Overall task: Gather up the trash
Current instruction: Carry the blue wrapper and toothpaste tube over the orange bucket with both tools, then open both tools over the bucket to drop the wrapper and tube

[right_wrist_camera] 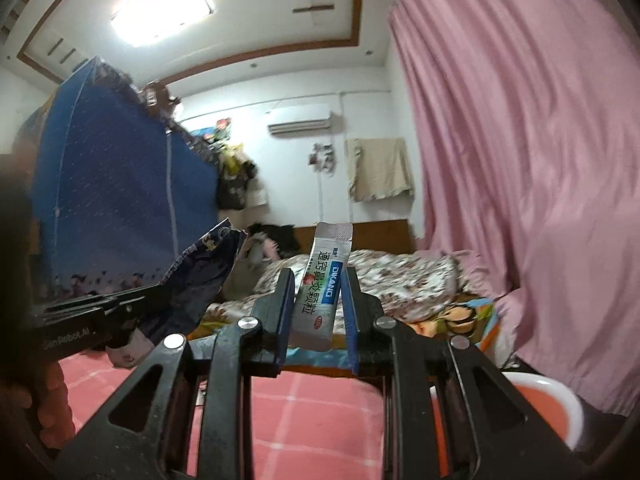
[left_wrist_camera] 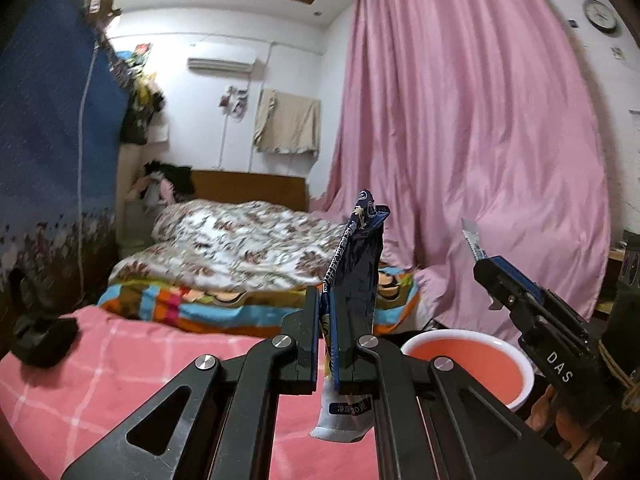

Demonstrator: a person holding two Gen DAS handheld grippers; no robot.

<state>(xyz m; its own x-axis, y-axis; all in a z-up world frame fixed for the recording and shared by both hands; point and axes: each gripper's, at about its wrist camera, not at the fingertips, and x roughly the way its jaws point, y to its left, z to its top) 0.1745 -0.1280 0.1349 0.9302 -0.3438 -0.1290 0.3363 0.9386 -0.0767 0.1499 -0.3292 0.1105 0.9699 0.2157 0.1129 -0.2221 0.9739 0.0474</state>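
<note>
Checked pink cloth [left_wrist_camera: 120,360] below; left gripper [left_wrist_camera: 338,312] clamps dark wrapper [left_wrist_camera: 356,264]; right gripper [right_wrist_camera: 318,304] pinches sachet [right_wrist_camera: 322,288].

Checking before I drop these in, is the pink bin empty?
Empty as far as shown: the pink bin interior looks bare; its bottom is partly hidden.

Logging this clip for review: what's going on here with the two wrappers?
A person is collecting trash with a pair of hand-held tongs in each hand. The left tongs are shut on a dark blue snack wrapper, which stands up between the fingers. The right tongs grip a white medicine sachet, also pointing up. Both are held above a pink checked cloth. A white basin with a pink inside sits just below and to the right; neither wrapper is in it yet.
</note>
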